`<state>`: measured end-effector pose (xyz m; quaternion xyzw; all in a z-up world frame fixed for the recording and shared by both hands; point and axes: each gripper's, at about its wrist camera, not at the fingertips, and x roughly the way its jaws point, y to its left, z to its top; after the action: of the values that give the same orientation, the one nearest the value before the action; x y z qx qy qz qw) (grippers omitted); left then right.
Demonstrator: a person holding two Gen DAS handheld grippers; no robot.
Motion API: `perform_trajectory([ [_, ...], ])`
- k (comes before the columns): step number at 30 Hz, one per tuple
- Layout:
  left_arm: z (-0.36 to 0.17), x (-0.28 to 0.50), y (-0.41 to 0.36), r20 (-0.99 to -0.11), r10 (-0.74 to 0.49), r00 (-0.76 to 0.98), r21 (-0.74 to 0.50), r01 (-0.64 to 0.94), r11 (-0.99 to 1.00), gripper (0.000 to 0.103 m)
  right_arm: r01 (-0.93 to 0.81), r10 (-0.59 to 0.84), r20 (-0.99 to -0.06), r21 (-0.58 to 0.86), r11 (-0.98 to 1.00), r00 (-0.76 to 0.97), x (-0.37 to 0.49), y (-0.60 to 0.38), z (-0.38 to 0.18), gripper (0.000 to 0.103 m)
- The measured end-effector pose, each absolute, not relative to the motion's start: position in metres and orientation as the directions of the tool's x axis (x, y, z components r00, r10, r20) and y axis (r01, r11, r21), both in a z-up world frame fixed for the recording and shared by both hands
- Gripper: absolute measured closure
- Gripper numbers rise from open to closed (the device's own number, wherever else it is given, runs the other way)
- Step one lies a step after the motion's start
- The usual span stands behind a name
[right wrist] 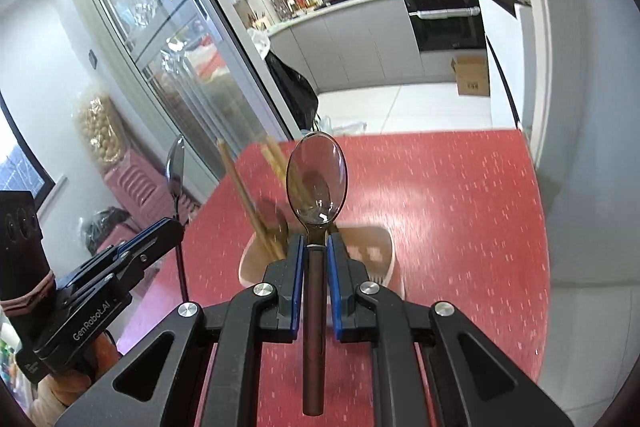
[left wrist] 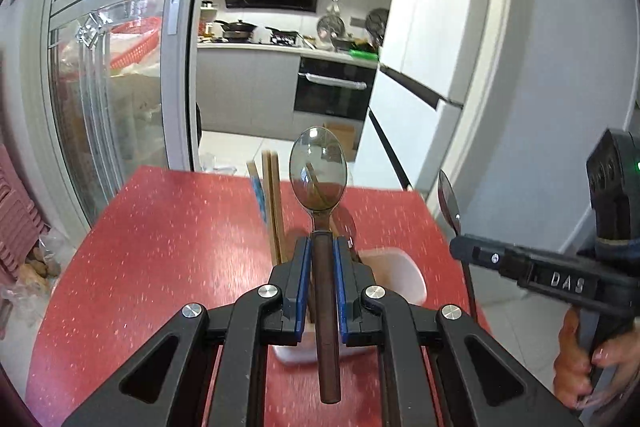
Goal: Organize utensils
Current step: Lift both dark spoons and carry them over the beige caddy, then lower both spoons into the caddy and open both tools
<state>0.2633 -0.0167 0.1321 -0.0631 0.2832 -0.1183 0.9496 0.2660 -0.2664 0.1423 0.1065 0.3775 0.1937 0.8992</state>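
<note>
Two spoons (left wrist: 319, 171) (right wrist: 316, 179) clamped above holder (right wrist: 372, 251), table (right wrist: 460, 207) bare rightward.

Glossy clear-plastic spoon (left wrist: 318, 173), wooden chopsticks (left wrist: 274, 203), speckled red table (left wrist: 168, 235)

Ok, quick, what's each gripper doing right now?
Left gripper: shut on a spoon, held by its brown handle.
Right gripper: shut on another spoon, same grip.

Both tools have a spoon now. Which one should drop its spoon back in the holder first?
Either could, with a slight edge to the right. Right tool grips its spoon directly above the holder opening beside the chopsticks. Left tool and its spoon also hang near it.
</note>
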Motion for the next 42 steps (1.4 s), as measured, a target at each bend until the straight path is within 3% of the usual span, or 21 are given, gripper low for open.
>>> perform_trajectory([
  [18, 0.085, 0.315, -0.036, -0.424, -0.142, 0.895, -0.141, 0.089, 0.986, 0.063, -0.339, 0.375, -0.485, 0.164, 0.926, 0.790, 0.330, -0.239, 0.109, 0.091],
  [26, 0.063, 0.303, -0.046, -0.409, -0.108, 0.906, -0.079, 0.083, 0.993, 0.063, -0.338, 0.344, -0.477, 0.101, 0.936, 0.809, 0.328, -0.232, 0.080, 0.091],
  [42, 0.046, 0.294, -0.053, -0.475, -0.087, 0.876, -0.005, 0.096, 0.995, 0.063, -0.382, 0.359, -0.494, 0.057, 0.922, 0.792, 0.307, -0.228, 0.064, 0.090],
])
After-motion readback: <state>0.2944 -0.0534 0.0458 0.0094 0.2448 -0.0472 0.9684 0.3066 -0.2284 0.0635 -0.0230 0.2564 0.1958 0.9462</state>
